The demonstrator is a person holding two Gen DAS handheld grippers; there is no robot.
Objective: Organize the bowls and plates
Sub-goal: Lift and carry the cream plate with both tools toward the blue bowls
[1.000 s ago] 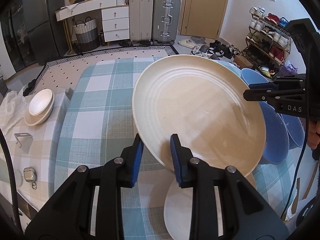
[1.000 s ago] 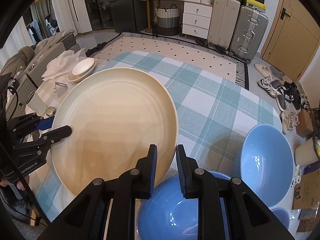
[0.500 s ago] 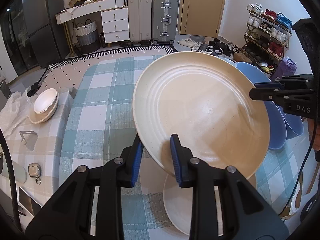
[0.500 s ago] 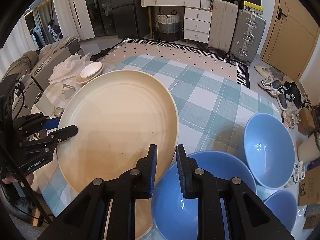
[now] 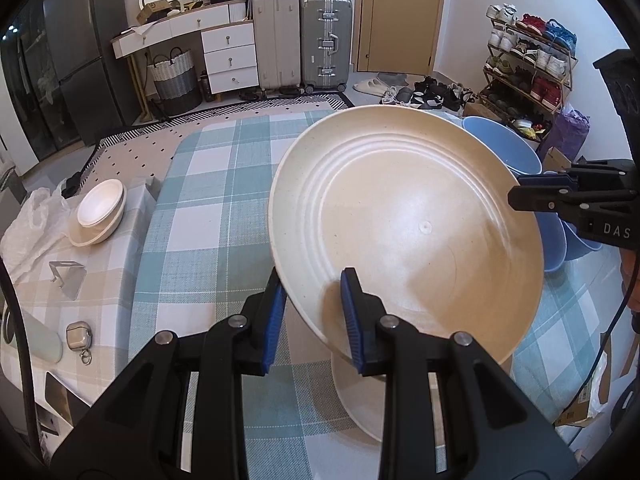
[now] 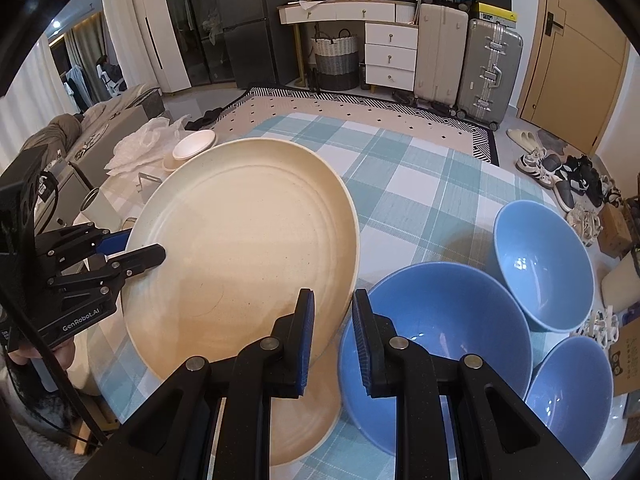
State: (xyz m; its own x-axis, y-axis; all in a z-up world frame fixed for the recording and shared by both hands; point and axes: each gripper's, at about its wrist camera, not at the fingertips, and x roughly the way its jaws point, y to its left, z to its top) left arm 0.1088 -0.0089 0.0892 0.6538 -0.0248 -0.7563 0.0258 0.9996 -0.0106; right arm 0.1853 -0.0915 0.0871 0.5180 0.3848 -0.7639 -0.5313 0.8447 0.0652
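A large cream plate (image 5: pixel 408 232) hangs tilted above the checked tablecloth, held from both sides. My left gripper (image 5: pixel 314 312) is shut on its near rim. My right gripper (image 6: pixel 332 336) is shut on the opposite rim (image 6: pixel 344 280); the plate fills the left of the right wrist view (image 6: pixel 244 248). A second cream plate (image 5: pixel 360 392) lies flat on the table under it. Three blue bowls stand to the right: a large one (image 6: pixel 436 344), one behind (image 6: pixel 540 264) and one at the corner (image 6: pixel 568 392). Small white bowls (image 5: pixel 98 212) are stacked at the far left.
A metal stand (image 5: pixel 68 276), an earbud case (image 5: pixel 79 336) and a plastic bag (image 5: pixel 36 216) lie on the left side table. Suitcases (image 5: pixel 300 40), drawers and a shoe rack (image 5: pixel 528 64) stand beyond the table's far edge.
The cream plate has risen a little with both grippers still on it, and more of the plate below and the blue bowls now shows.
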